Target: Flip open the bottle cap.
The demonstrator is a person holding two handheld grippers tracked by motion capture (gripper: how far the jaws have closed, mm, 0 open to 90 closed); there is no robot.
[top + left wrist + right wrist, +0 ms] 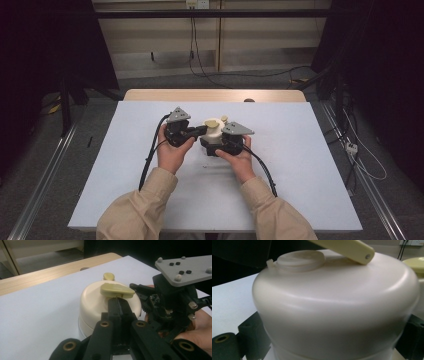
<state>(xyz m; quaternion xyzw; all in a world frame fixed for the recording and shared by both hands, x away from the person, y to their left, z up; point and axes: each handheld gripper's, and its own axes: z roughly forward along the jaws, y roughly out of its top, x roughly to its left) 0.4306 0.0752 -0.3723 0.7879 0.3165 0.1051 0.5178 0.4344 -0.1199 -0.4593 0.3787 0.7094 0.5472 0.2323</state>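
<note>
A cream domed container stands near the middle of the table, somewhat closer to the far edge than to the near one. On its top sits a yellowish crank handle with a small knob beyond it.

The left gripper comes in from the container's left side. Its jaws are pressed together, their tips right under the near end of the crank handle; whether they pinch a thin part of it or merely touch it cannot be told, since the handle covers the tips.

The right gripper sits at the container's near right side. In its own view the container's wall hides most of both jaws; only their black outer parts show at the lower corners, standing wide to either side of the body. Pad contact is hidden, so a grip cannot be confirmed.

In the high view both hands and the grey plates cover much of the container's base.
</note>
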